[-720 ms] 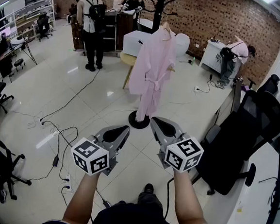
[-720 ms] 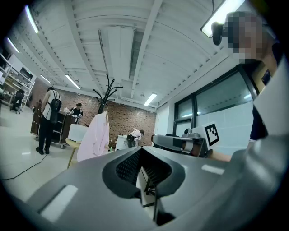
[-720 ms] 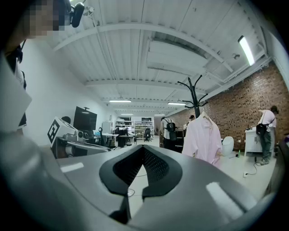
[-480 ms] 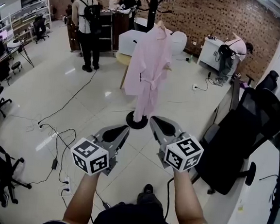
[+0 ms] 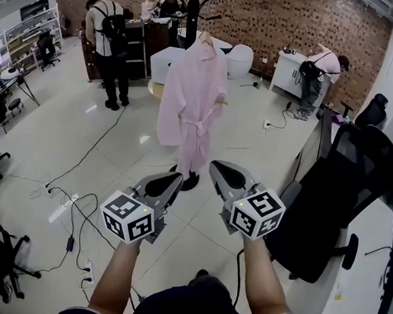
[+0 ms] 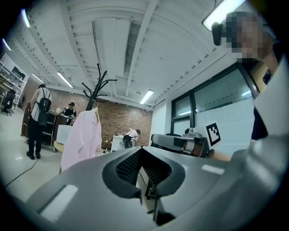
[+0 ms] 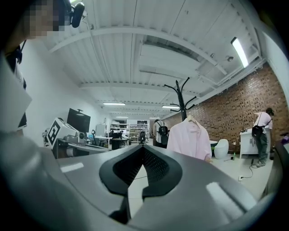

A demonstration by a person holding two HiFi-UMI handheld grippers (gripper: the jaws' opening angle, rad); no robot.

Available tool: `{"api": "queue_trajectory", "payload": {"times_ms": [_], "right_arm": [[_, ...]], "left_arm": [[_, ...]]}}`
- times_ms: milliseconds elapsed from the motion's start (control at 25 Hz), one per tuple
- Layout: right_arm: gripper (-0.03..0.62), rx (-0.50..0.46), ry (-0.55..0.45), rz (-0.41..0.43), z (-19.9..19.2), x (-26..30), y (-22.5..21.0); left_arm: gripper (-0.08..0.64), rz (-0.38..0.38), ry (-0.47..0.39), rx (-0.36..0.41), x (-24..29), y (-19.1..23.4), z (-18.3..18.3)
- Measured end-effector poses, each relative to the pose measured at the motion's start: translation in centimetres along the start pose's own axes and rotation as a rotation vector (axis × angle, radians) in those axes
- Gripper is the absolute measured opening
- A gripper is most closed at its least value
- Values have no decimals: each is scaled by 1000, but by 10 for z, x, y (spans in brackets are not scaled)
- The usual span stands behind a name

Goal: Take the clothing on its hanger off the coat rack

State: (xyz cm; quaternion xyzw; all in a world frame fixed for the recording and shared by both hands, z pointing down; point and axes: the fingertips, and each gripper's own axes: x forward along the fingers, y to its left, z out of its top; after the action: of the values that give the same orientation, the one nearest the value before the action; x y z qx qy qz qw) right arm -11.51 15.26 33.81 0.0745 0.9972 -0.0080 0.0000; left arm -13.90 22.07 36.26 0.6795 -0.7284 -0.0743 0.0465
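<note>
**Mia:** What is the left gripper [image 5: 172, 179] doing?

**Ben:** Its fingers [image 6: 128, 168] are pressed together with nothing in them. It is well short of the coat rack [image 5: 193, 2].

**Mia:** Where is the pink robe [image 5: 192, 94]?

**Ben:** It hangs on a hanger [image 5: 205, 37] high up on the coat rack. Its hem is down near the rack's round foot.

**Mia:** Will it be hard to lift?

**Ben:** I think not. It looks soft, light and floppy, so the cloth might slip or bunch if you pinch it. The hanger looks stiff. It is best to hold the hanger by its neck and lift it off the rack's arm.

**Mia:** And the right gripper [image 5: 217, 167]?

**Ben:** Its fingers [image 7: 157, 168] are closed tight and empty too. It is also well short of the coat rack. Both must open first.
</note>
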Motion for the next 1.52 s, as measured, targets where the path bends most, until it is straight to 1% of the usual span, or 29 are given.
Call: {"api": "queue_trajectory", "payload": {"times_ms": [200, 480, 760, 880, 1240, 1520], "right_arm": [[0, -8, -19, -7, 9, 1, -50], [0, -6, -21, -13, 21, -2, -131], [0, 8, -27, -35, 26, 2, -196], [0, 12, -33, -63, 27, 5, -223], [0, 24, -26, -120, 17, 33, -304], [0, 24, -26, -123, 21, 86, -369]], "left_arm": [[11, -6, -8, 15, 53, 6, 4], [11, -5, -8, 20, 138, 10, 13], [11, -24, 13, 27, 204, 20, 15], [11, -41, 21, 27, 231, 27, 15], [11, -88, 19, 12, 310, 63, 11], [12, -77, 16, 7, 370, 121, 20]]}}
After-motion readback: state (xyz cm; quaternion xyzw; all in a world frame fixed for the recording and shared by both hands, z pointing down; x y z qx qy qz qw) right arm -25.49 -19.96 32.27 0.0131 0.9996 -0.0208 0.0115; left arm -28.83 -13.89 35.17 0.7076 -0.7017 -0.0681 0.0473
